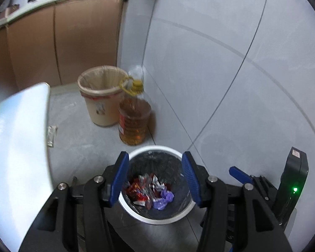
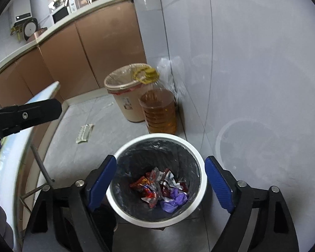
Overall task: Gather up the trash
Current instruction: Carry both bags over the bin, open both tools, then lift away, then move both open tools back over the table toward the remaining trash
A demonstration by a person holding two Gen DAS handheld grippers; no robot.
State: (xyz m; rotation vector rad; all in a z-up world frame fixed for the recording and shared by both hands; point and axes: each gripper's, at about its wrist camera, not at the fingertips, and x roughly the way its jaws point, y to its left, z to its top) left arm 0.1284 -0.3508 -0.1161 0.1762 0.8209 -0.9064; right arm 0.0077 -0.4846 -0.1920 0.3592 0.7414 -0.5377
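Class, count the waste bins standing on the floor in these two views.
2: a white bin beneath both claws, and a beige bin by the cabinets, beside the oil bottle.

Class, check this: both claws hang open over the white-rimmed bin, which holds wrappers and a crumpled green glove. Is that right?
Not quite. The crumpled glove is purple, not green, as the right wrist view shows. The rest stands: the left claw and right claw hang open over the white-rimmed bin, which holds wrappers.

From my feed, the left gripper's (image 1: 155, 177) blue pads cover both sides of the white bin's rim (image 1: 157, 148), the oil bottle's neck (image 1: 136, 88) is blurred, the bench (image 1: 19, 138) runs off the left edge, and the floor wrapper's (image 2: 85, 133) print is unreadable.
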